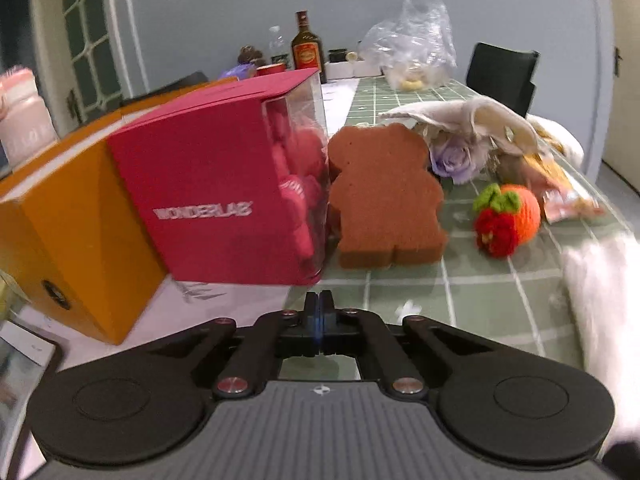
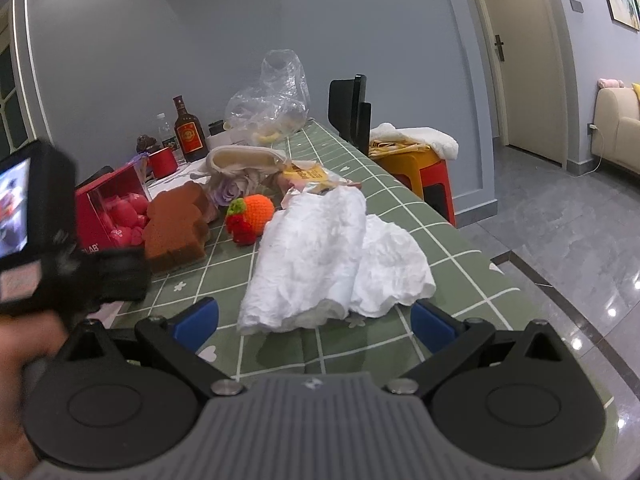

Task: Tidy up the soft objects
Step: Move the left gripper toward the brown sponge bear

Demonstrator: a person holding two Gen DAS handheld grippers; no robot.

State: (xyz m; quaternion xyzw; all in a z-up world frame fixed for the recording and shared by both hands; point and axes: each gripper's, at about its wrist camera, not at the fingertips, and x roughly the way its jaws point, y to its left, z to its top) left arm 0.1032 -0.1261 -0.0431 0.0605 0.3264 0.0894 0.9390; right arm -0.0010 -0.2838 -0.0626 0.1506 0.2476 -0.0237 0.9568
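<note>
A: The brown bear sponge (image 1: 386, 196) stands beside the red box (image 1: 218, 184); the left gripper (image 1: 319, 304) sits clenched, empty, before it.

B: Likely light and squashy; its flat faces suit a pinch. The right gripper (image 2: 314, 322) gapes near the white cloth (image 2: 320, 256).

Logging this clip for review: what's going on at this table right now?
A person holds a gripper in each hand over a green checked table strewn with soft things. The left gripper is shut and empty, facing the brown bear-shaped sponge. The right gripper is open, its fingers either side of the near end of the white cloth. Nothing is held.
</note>
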